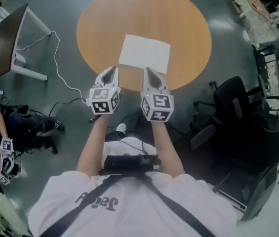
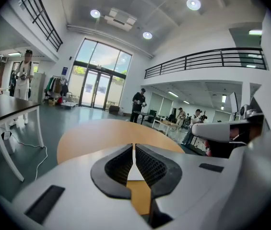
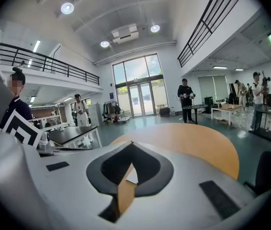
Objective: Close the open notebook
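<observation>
Left gripper (image 1: 112, 70), right gripper (image 1: 148, 72): jaws together, empty, near notebook (image 1: 144, 53), seemingly open, on table (image 1: 188, 33).

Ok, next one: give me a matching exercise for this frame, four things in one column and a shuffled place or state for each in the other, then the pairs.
1. notebook
2. left gripper
3. office chair
4. cable

A. on the floor, left of the round table in the head view
B. jaws together, nothing between them
C. lying white on the tabletop
D. black, on the floor right of the table

Pairs: 1-C; 2-B; 3-D; 4-A
</observation>
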